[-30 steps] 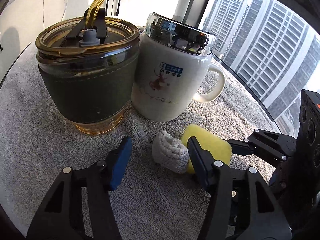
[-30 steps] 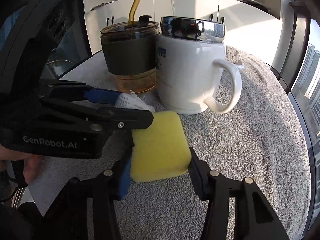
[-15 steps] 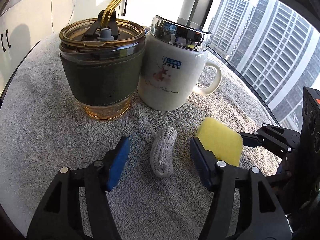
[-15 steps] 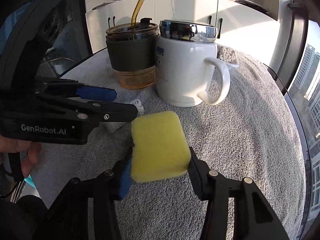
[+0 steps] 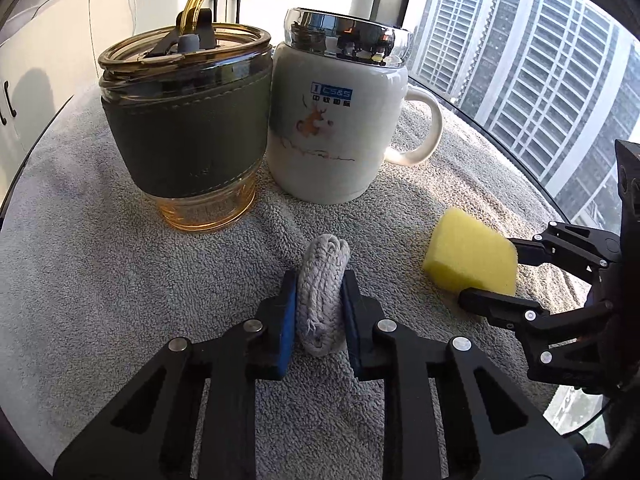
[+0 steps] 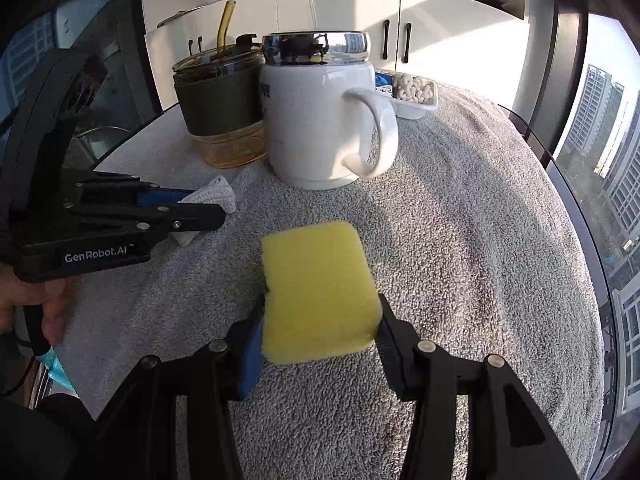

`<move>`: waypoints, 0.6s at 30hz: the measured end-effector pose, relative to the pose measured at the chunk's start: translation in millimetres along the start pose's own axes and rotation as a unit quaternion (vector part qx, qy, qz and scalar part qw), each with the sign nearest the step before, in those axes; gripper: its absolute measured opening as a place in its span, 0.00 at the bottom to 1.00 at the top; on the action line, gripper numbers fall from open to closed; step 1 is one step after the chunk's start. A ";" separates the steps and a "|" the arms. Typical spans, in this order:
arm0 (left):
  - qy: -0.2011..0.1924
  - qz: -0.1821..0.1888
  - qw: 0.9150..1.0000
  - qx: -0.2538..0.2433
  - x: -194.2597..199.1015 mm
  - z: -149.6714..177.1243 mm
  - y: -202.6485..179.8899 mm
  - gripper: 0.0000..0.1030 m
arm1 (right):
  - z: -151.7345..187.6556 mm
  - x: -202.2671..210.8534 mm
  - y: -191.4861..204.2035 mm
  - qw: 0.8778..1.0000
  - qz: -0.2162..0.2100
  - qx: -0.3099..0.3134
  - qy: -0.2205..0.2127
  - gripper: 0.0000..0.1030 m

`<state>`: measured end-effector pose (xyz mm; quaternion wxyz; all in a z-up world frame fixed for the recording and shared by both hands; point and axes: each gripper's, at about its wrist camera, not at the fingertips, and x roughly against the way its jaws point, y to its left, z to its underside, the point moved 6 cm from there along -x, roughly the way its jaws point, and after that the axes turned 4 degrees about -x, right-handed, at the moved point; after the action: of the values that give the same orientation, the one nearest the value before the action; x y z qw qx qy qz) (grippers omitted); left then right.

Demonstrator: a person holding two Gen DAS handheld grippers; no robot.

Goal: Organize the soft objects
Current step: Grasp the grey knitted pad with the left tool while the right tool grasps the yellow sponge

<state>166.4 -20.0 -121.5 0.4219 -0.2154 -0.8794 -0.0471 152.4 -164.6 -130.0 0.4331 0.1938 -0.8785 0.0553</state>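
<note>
A small grey knitted cloth [image 5: 322,292], folded thick, stands on edge on the grey towel [image 5: 120,300]. My left gripper [image 5: 319,300] is shut on it, both blue pads pressing its sides. In the right wrist view the same cloth [image 6: 212,202] pokes out past the left gripper [image 6: 200,212]. A yellow sponge [image 6: 318,294] lies flat on the towel with my right gripper [image 6: 320,320] shut on its near end. From the left wrist view the yellow sponge [image 5: 470,256] sits to the right, in the right gripper [image 5: 492,276].
A green-sleeved amber glass tumbler with a straw [image 5: 184,136] and a white lidded mug [image 5: 340,124] stand close behind the cloth. A small tray of white pieces [image 6: 412,94] sits at the far edge. A hand [image 6: 24,304] holds the left gripper. Windows border the right side.
The left gripper's jaws closed onto the knitted cloth, which now stands upright between the pads. The right gripper has carried the sponge to the right, away from the cloth.
</note>
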 end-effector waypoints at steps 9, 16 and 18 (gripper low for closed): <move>-0.006 -0.035 0.999 0.006 18.1 -14.3 3.7 0.19 | -5.1 13.2 3.3 1.000 0.003 0.004 -0.012 0.50; -0.036 -0.065 0.997 0.018 41.6 -25.4 28.0 0.19 | -20.3 34.5 -3.2 1.000 0.014 0.007 -0.023 0.50; -0.048 -0.076 0.996 0.020 52.5 -33.9 40.4 0.19 | -30.9 44.6 -8.2 0.999 0.015 0.008 -0.032 0.50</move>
<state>178.9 25.3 -63.8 0.3785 -0.1417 -0.9133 -0.0506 153.9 -177.0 -76.6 0.4025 0.1853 -0.8943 0.0628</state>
